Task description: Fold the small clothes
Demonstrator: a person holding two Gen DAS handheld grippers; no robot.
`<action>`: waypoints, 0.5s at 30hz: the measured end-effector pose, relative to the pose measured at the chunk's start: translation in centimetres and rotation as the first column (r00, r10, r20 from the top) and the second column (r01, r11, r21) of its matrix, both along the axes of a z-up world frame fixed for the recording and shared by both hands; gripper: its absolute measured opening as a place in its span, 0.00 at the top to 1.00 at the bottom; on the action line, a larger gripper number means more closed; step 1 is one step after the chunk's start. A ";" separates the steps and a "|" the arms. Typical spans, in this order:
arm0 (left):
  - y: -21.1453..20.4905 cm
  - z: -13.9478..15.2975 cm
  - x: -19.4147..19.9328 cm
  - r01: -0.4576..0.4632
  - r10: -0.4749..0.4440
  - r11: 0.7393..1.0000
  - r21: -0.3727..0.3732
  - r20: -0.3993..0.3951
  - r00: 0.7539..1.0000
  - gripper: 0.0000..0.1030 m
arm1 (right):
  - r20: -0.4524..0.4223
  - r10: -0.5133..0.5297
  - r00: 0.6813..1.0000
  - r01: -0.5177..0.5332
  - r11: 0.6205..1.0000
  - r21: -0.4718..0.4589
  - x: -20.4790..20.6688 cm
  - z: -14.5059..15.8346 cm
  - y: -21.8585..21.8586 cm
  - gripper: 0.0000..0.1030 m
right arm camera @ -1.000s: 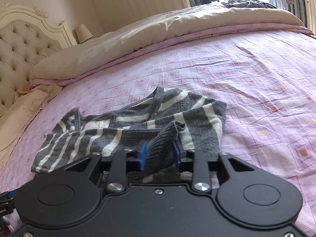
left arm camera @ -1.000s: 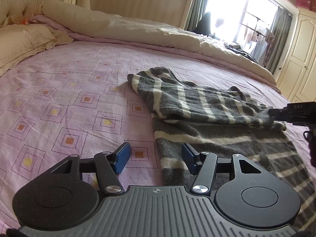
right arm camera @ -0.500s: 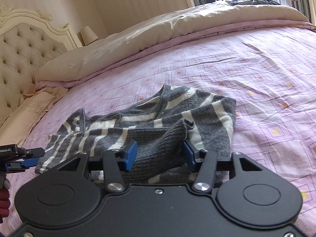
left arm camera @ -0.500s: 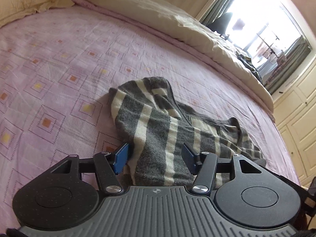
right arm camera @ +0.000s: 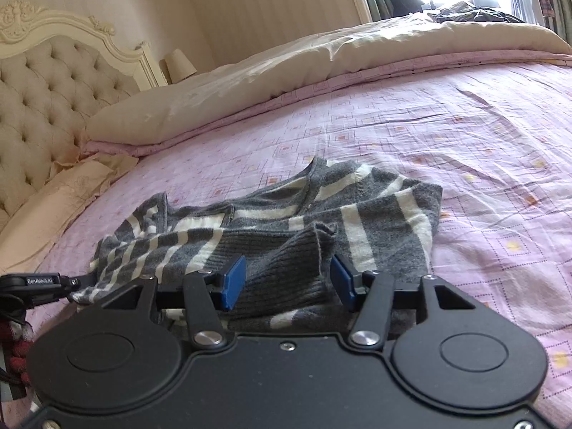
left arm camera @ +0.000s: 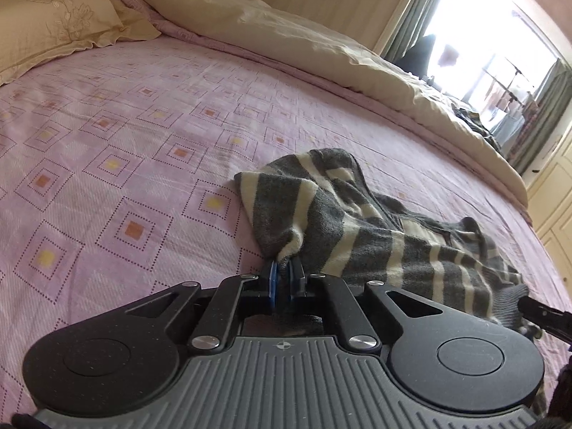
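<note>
A small grey-and-cream striped knit sweater lies crumpled on the pink patterned bedspread. My left gripper is shut on the sweater's near left edge, and the fabric bunches up from its blue pads. In the right wrist view the same sweater lies in front of my right gripper, which is open, its blue pads standing either side of the grey ribbed hem without pinching it. The left gripper's tip shows at the sweater's left edge.
A long cream duvet roll lies across the far side of the bed. Cream pillows and a tufted headboard stand at the left. A bright window with curtains and cream wardrobe doors are at the right.
My left gripper closed on the sweater's left edge. My right gripper let go of the ribbed hem and opened wide.
</note>
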State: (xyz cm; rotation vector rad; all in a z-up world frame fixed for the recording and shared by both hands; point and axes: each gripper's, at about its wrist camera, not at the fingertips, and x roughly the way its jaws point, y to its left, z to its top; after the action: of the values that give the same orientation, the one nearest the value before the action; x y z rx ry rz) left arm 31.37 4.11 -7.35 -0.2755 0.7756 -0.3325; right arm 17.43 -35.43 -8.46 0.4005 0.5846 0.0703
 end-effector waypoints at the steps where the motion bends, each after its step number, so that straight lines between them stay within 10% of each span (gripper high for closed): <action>1: 0.2 0.0 0.1 -0.002 0.002 1.000 -0.010 -0.003 1.000 0.92 | 0.000 -0.010 1.000 0.010 1.000 0.026 0.2 -0.1 -0.5 0.41; 6: 0.6 -0.2 0.1 -0.012 0.012 0.999 -0.041 -0.012 1.000 0.91 | -0.030 0.022 0.999 -0.017 0.991 0.136 1.3 -0.8 -2.1 0.48; 8: 0.5 -0.2 0.2 -0.010 0.010 0.999 -0.034 -0.013 1.000 0.91 | -0.047 0.074 0.996 -0.067 0.988 0.141 1.1 -0.4 -2.0 0.75; 15: 0.7 -0.3 0.2 -0.008 0.008 0.999 -0.049 -0.014 1.000 0.91 | -0.049 -0.074 0.996 0.077 0.995 0.059 -0.9 2.1 -2.3 0.73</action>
State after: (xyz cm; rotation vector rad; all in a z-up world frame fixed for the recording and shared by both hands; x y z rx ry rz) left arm 31.56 4.80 -7.64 -0.3274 0.7806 -0.3426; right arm 16.52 -37.74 -6.35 0.4843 0.6139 0.0063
